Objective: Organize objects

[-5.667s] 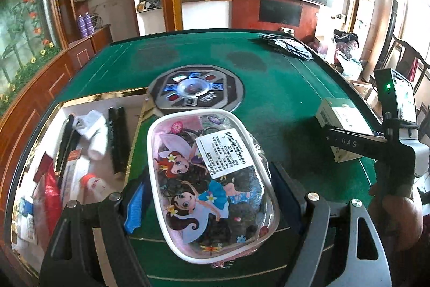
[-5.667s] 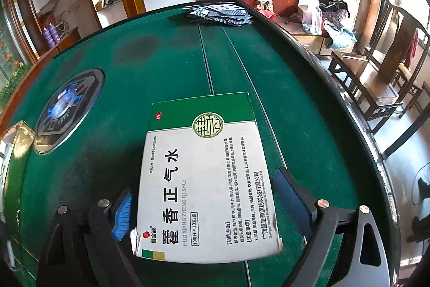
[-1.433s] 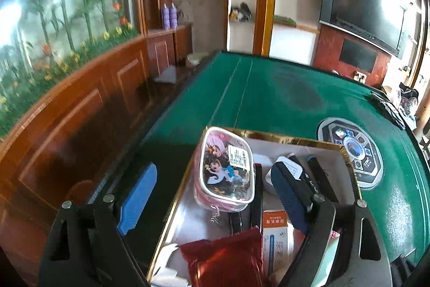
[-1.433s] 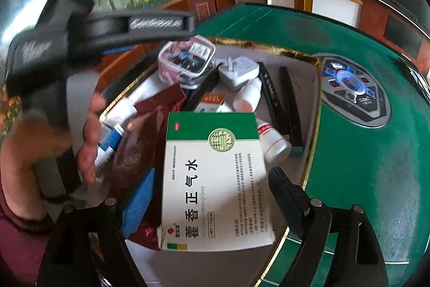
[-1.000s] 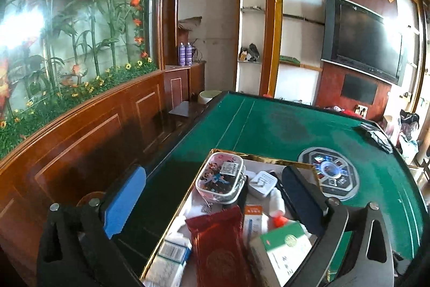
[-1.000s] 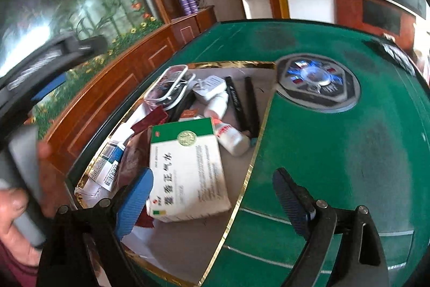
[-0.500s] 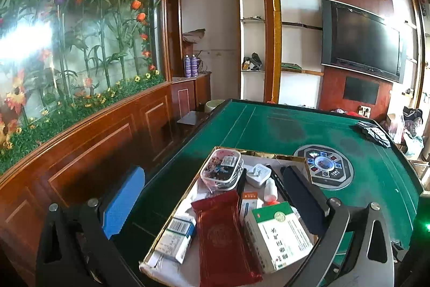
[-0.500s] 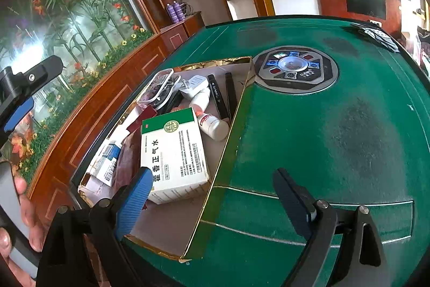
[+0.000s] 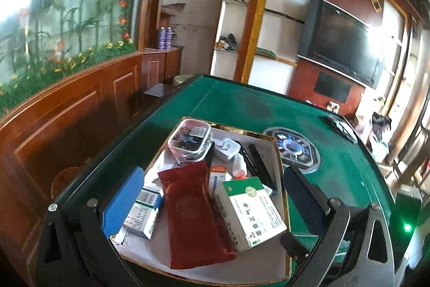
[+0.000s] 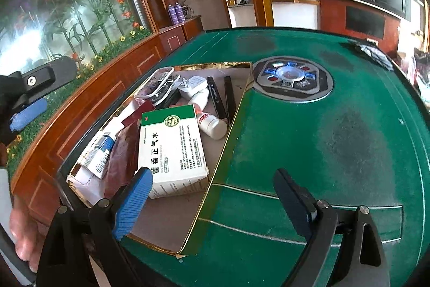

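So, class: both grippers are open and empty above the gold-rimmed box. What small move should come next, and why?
Probably draw both the left gripper and right gripper back. The green-and-white medicine carton and clear cartoon-printed case already lie inside the gold-rimmed box, and no loose item shows on the green felt table nearby.

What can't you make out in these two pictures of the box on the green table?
- Small print on the green-and-white medicine box: too small in both views.
- What lies under the red pouch in the gold-rimmed box: covered.
- The items on the far table edge: distant, blurred.
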A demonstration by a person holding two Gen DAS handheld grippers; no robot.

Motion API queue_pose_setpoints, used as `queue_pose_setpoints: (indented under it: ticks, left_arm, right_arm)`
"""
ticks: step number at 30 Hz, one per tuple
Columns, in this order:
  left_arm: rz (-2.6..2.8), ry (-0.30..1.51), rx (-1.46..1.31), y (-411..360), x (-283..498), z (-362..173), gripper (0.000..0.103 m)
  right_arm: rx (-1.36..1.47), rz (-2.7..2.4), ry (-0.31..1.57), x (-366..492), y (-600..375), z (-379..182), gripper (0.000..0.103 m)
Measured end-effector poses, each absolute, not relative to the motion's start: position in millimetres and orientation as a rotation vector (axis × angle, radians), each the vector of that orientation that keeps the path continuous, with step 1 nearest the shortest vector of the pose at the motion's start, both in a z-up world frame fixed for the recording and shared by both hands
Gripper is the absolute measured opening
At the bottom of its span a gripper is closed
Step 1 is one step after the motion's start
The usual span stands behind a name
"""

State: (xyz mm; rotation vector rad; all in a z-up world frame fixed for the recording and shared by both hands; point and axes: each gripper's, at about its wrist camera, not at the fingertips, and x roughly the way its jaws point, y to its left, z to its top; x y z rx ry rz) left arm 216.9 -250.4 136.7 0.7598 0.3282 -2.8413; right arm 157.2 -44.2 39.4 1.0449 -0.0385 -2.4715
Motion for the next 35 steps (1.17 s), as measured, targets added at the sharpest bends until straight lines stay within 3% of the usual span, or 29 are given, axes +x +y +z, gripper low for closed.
queue_pose_setpoints:
  ticks: [24,35]
  left_arm:
    - [-2.618,0.168,0.729,-260.9,230.8,119.6,0.103]
    - [-2.615,0.186,0.771,-261.0,231.2,114.7,0.103]
  right_arm:
    - [1.013,-2.512,0.07,158.7,-56.1,41.1,0.095]
    - [0.981,-2.522,0.07,160.3,-55.8,47.1,0.097]
